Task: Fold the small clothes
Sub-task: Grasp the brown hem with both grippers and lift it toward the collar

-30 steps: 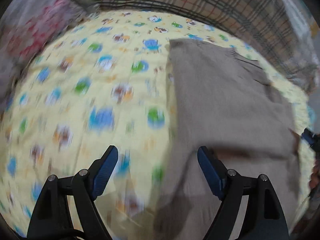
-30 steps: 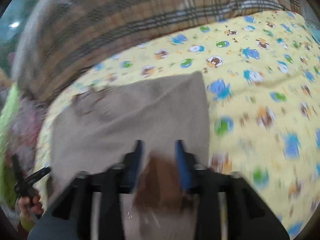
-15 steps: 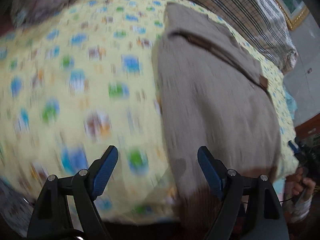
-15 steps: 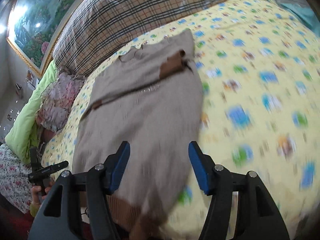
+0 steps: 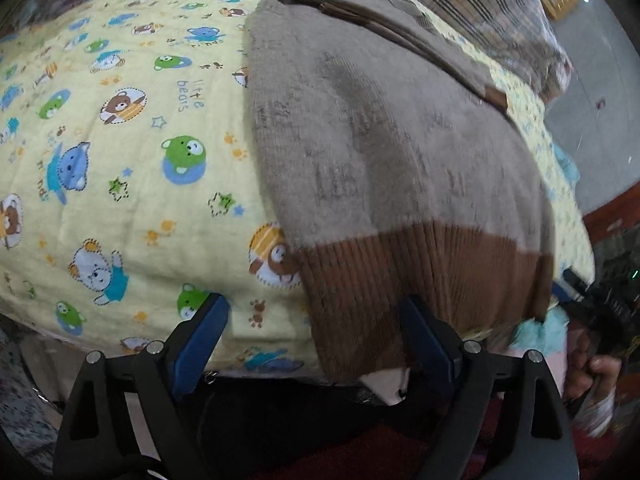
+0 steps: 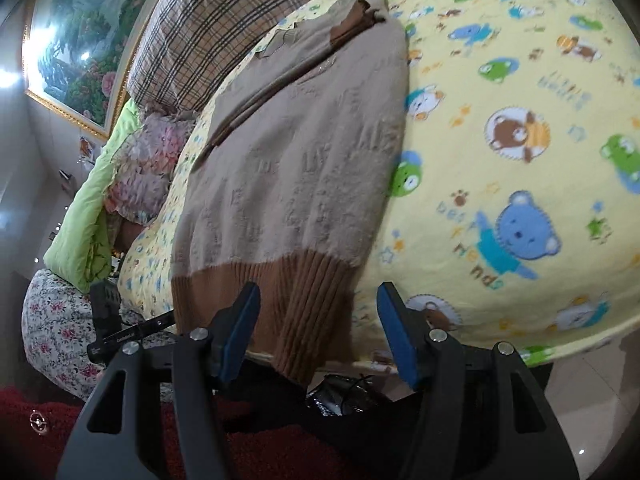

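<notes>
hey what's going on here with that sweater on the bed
A person with a gripper in each hand is folding a small beige sweater on a bed covered by a yellow bear-print sheet. The sleeves are folded across it, and its brown ribbed hem hangs over the bed edge. The left gripper and right gripper are both open near that hem, holding nothing.

The bed (image 5: 120, 128) is covered by a yellow sheet (image 6: 500, 80) printed with small bears and stars. A beige knitted sweater (image 5: 392, 140) with a brown ribbed hem is laid flat on the sheet, its hem hung over the bed's near edge. A plaid blanket (image 6: 208, 12) is heaped along the far side, and a pink ruffled garment (image 6: 140, 168) is seen beside a green quilt (image 6: 92, 208).
</notes>
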Action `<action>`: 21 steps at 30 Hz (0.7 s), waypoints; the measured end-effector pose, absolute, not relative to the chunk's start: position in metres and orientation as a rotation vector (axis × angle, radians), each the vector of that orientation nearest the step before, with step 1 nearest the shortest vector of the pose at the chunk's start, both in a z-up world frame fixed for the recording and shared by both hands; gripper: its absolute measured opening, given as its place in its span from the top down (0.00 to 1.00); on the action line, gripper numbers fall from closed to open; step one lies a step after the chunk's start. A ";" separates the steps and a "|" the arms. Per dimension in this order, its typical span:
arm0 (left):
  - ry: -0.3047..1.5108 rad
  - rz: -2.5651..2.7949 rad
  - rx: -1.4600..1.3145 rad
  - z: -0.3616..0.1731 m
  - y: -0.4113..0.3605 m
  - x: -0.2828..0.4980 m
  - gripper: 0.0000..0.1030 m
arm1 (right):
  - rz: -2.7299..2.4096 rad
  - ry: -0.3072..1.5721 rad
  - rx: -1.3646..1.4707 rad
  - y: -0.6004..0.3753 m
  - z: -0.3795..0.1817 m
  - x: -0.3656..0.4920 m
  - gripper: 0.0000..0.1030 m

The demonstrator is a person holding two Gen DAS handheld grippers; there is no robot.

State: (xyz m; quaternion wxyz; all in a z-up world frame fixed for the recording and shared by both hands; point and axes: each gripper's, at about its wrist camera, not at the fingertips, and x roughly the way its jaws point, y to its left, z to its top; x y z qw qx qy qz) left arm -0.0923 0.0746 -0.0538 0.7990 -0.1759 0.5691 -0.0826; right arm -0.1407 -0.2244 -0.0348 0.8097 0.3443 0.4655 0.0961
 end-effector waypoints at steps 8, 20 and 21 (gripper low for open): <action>1.235 -0.272 -0.499 -0.052 0.065 -0.064 0.12 | 0.257 0.957 0.864 -0.219 -0.050 -0.124 0.40; 1.229 -0.305 -0.505 -0.049 0.091 -0.066 0.39 | 0.212 0.943 0.933 -0.247 -0.056 -0.142 0.91; 1.227 -0.310 -0.506 -0.050 0.093 -0.067 0.42 | 0.189 0.930 0.920 -0.255 -0.051 -0.147 0.92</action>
